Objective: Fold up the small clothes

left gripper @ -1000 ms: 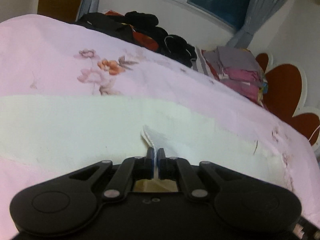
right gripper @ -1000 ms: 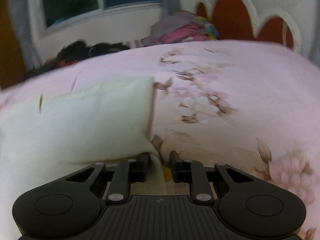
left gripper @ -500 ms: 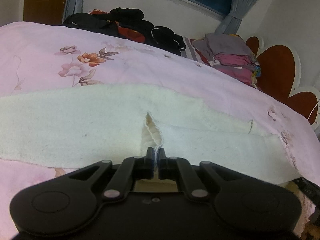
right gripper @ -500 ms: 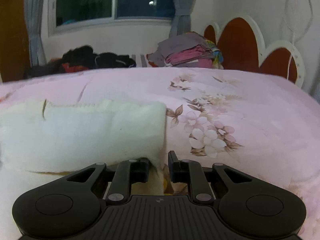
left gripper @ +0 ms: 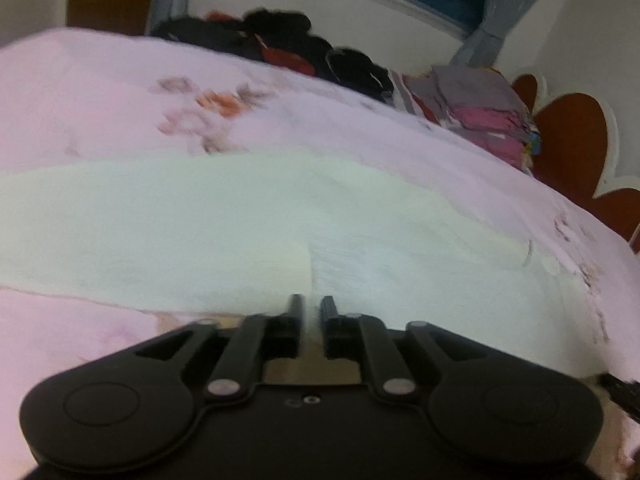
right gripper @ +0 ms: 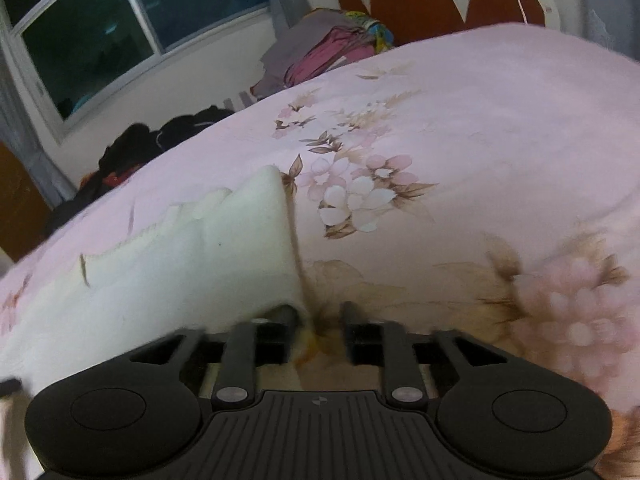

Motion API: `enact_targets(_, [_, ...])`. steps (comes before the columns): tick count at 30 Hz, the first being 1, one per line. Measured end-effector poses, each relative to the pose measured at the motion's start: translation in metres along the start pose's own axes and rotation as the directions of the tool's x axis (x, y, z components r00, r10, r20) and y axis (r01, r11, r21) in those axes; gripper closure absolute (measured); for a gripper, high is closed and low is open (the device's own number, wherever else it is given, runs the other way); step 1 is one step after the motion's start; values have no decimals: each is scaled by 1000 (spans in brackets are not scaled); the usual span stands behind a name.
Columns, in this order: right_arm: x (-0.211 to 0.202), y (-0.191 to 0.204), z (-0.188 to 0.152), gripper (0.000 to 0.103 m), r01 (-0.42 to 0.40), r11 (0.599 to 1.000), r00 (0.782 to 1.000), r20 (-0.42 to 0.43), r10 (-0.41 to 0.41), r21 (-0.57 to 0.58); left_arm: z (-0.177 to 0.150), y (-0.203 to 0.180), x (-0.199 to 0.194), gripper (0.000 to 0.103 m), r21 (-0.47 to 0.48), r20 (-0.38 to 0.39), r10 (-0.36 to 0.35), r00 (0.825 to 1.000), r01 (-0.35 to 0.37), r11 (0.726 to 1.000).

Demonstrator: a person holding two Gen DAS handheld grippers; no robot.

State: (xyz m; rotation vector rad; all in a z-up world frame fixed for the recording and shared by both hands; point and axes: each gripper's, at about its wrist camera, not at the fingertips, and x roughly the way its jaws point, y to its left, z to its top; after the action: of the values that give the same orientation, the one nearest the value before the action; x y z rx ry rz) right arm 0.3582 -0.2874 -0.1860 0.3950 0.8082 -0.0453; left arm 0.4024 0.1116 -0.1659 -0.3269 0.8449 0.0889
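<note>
A cream garment (left gripper: 224,220) lies spread in a wide band across the pink floral bedspread (left gripper: 100,92). My left gripper (left gripper: 312,306) sits at its near edge. The jaws are opening, a narrow gap shows between them, and the cloth lies flat just ahead with a faint crease. In the right wrist view the garment's right end (right gripper: 192,264) is folded over, with a rounded edge. My right gripper (right gripper: 319,312) is at that near corner with its jaws opening. The cloth rests over the left finger (right gripper: 288,314), and bedspread shows through the gap.
A heap of dark clothes (left gripper: 288,44) and a stack of folded grey and pink clothes (left gripper: 480,116) lie at the bed's far side under the window (right gripper: 120,28). A red and white scalloped headboard (left gripper: 572,140) borders the right side.
The left jaws have parted and the pinched ridge of cloth has dropped flat. The right jaws have widened off the corner, and the right view has rolled and shifted.
</note>
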Motion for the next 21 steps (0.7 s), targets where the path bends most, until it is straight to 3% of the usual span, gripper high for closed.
enact_targets(6, [-33,-2,10,64,22,997,994,104,-14,-71,3,-3,-18,86,45,52,-4,999,2,999])
enact_targets(15, [24,64,28,65,-63,973,994,77,82,-223,-4,-49,11,84,131,18,-52,998,49,990])
enact_targets(21, [69,67,24,65,-39,960,998,26,48,-277,-11,-47,29,84,171,2,-33,999,32,985])
